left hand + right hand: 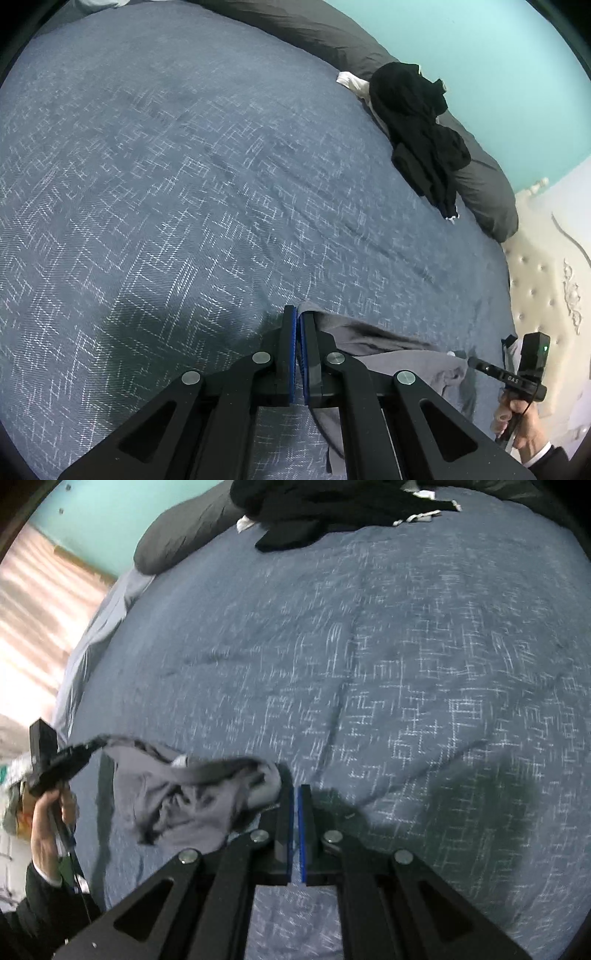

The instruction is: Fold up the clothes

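A grey garment [402, 358] hangs stretched between my two grippers above the blue patterned bedspread [184, 166]. My left gripper [298, 314] is shut on one edge of the garment, which trails off to the right. My right gripper [298, 792] is shut on the other edge of the garment [192, 797], which sags to the left. In the right wrist view the left gripper [88, 747] pinches the garment's far corner. In the left wrist view the right gripper [476, 363] shows at the lower right, held by a hand.
A pile of black clothes [421, 122] with a white piece [351, 81] lies at the far side against dark grey pillows [480, 192]. The same pile [332, 506] is at the top of the right wrist view. A tufted white headboard [543, 280] stands right, under a teal wall.
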`<act>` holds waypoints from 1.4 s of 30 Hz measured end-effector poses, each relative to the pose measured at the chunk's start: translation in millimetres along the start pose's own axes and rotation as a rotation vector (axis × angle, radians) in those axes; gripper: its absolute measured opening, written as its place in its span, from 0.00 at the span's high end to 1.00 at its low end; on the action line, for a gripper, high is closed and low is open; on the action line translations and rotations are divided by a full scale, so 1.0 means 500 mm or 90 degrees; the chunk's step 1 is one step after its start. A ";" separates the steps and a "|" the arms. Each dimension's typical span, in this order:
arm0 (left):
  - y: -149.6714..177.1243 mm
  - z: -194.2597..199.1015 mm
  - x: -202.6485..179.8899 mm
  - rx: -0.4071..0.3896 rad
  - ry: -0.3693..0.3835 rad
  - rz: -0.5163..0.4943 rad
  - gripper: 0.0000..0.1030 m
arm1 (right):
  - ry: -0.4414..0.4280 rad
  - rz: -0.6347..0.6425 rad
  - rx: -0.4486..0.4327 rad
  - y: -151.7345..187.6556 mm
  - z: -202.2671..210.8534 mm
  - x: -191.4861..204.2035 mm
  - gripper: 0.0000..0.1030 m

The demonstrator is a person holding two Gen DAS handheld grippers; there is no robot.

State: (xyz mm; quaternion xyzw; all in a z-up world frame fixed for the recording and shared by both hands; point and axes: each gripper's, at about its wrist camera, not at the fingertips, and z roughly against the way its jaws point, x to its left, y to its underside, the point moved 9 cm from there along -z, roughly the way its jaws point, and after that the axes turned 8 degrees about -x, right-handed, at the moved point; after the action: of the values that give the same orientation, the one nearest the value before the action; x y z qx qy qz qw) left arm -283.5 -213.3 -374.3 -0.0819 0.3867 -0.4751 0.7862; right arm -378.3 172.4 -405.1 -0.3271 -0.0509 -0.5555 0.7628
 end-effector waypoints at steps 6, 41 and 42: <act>-0.004 -0.002 0.000 0.001 0.001 0.001 0.98 | -0.024 -0.077 -0.031 0.013 -0.001 0.004 0.89; -0.018 0.056 -0.004 -0.029 0.061 0.014 0.39 | 0.027 -0.106 -0.161 0.015 -0.006 0.051 0.98; -0.018 0.056 -0.007 -0.029 0.066 0.016 0.39 | 0.024 -0.103 -0.161 0.015 -0.008 0.055 0.98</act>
State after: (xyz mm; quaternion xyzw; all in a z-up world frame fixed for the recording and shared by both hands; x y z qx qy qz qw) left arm -271.2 -222.0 -348.7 -0.0701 0.4387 -0.4603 0.7686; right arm -362.7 149.0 -399.5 -0.4048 0.0072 -0.6233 0.6690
